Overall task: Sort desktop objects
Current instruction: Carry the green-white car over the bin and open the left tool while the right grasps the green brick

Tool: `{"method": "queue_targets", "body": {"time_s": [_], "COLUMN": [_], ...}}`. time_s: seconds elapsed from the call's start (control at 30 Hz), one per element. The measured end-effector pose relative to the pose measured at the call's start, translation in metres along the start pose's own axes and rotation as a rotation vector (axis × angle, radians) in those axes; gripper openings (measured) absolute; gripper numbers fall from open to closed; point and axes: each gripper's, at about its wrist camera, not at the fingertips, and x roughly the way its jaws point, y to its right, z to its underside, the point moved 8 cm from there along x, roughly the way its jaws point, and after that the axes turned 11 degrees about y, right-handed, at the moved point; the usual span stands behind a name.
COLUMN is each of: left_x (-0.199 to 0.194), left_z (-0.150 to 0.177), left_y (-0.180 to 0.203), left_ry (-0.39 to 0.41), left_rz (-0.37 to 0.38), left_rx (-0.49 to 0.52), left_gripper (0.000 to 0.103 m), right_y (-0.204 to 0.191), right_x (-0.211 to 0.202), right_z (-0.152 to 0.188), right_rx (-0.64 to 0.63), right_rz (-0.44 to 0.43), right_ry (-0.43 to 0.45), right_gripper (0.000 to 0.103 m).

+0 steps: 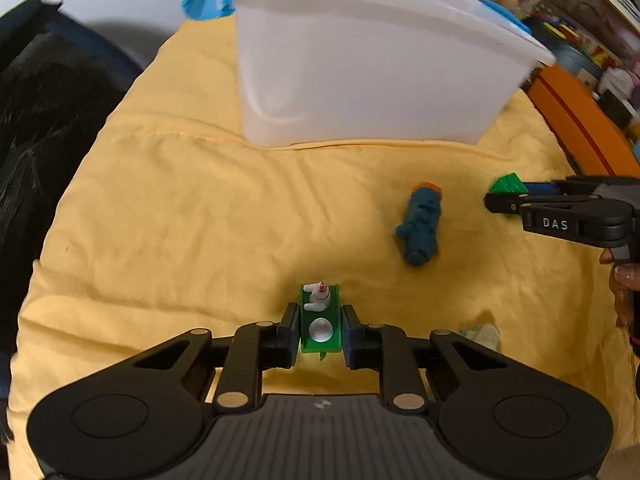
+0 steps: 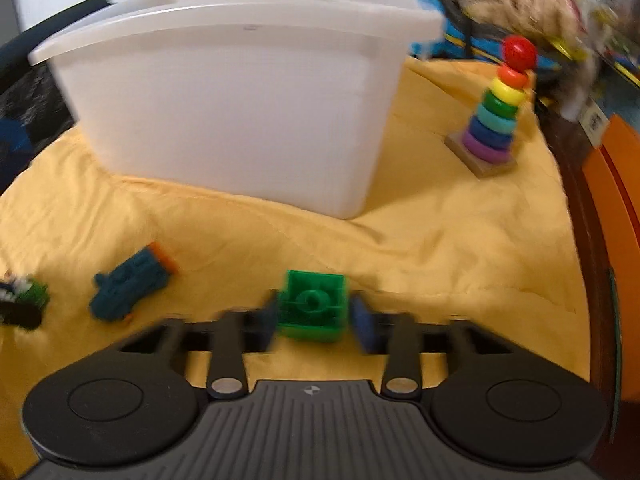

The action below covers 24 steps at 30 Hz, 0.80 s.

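Nearest in the left wrist view, the left tongs (image 1: 321, 326) are pinching a flat green plate (image 1: 320, 336) that carries a clear dome and a small white figure (image 1: 317, 296); both pads press against its sides just above the yellow cloth (image 1: 180, 220) that covers the counter. In the right wrist view, the right tongs (image 2: 313, 318) straddle a green building block (image 2: 312, 306) that sits on the cloth. A narrow gap shows beside the block on the right, and the picture is blurred, so I cannot tell if the pads press on it.

A little farther out, a teal toy with an orange end (image 1: 420, 226) lies on its side on the cloth, between the two tongs and apart from both. From the left wrist view the right tongs reach in from the right edge, with part of a hand (image 1: 624, 288) behind them.

Beyond the toys stands a large white plastic bin (image 1: 360, 68), upright on the cloth. To its right, seen by the right wrist camera, a rainbow ring stacker (image 2: 494, 120) stands upright on a wooden base, well apart from the block. Blurred clutter fills the far background.
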Motion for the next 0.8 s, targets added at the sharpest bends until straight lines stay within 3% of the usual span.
{"method": "queue_targets", "body": {"time_s": [0.1,0.23,0.43,0.5,0.63,0.8], "left_x": [-0.016,-0.047,-0.088,-0.086,-0.054,0.013], "left_z": [-0.010,-0.047,-0.140,-0.170,-0.214,-0.224], "left_y": [0.006,0.017,0.034,0.034,0.029,0.021], "left_ry": [0.038,0.129,0.322,0.356,0.351,0.248], "left_rz": [0.022,0.043,0.070,0.043,0.003,-0.074], "left_rx": [0.038,0.090,0.128,0.116,0.091,0.117], "left_gripper": [0.024,0.024,0.024,0.024,0.024,0.024], "right_y": [-0.006,-0.012,-0.010,-0.005,0.004,0.005], "right_x": [-0.012,-0.042,-0.099,-0.102,-0.083,-0.033], "right_z": [0.003,-0.011,-0.097,-0.125,-0.166,-0.182], "right_rx": [-0.033,-0.027,-0.040,-0.029,0.002,0.000], "right_rz": [-0.023,-0.069,-0.074,-0.066,-0.035,-0.016], "right_ry": [-0.005,0.032,0.269,0.325,0.351,0.262], "right_gripper": [0.034,0.034,0.034,0.034,0.034,0.034]}}
